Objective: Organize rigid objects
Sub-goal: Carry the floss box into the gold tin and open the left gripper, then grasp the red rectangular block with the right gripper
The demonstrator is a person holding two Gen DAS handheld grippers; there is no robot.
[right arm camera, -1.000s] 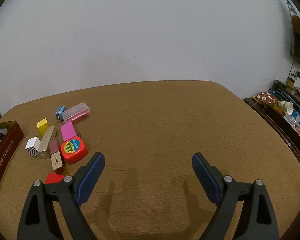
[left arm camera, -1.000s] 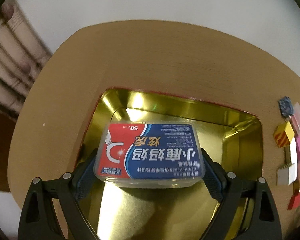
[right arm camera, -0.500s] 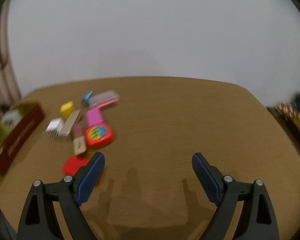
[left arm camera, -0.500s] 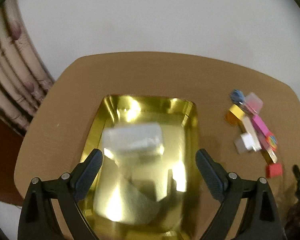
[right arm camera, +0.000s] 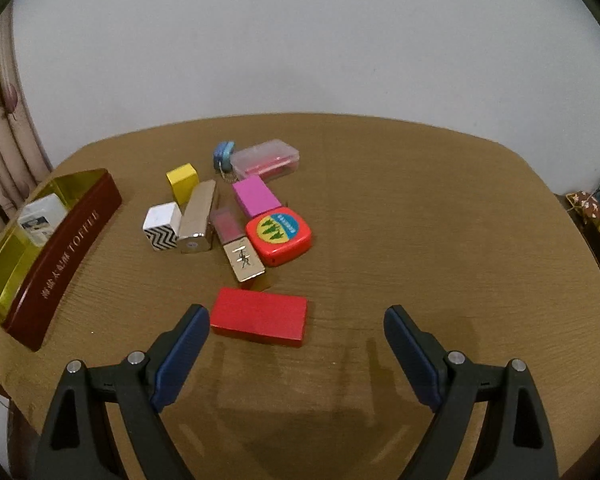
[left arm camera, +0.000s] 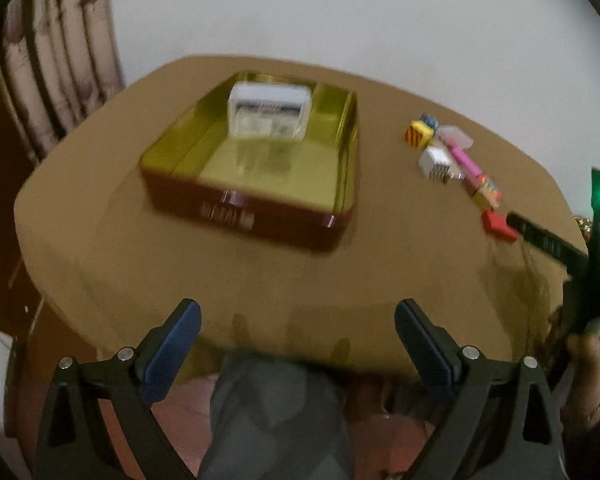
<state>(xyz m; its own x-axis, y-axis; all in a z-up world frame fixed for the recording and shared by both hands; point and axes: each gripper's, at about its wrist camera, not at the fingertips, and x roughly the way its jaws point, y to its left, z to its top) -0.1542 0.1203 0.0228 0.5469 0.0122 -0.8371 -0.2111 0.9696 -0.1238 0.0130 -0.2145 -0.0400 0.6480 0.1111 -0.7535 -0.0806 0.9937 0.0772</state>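
A dark red tin with a gold inside stands on the brown table, and the white dental floss box lies at its far end. My left gripper hangs over the table's near edge, well back from the tin; its jaws are opening with nothing between them. My right gripper is open and empty. A flat red block lies just ahead of its left finger. Behind it sit a red tape measure, a pink block, a yellow block, a zigzag-patterned block and a clear case.
The tin is at the left in the right wrist view. A person's grey-clad leg shows below the table edge. A curtain hangs at the left, and a cluttered shelf stands at the right.
My left gripper let go of the floss box inside the tin and drew back to the table's near edge. My right gripper swung left toward the pile of small objects.
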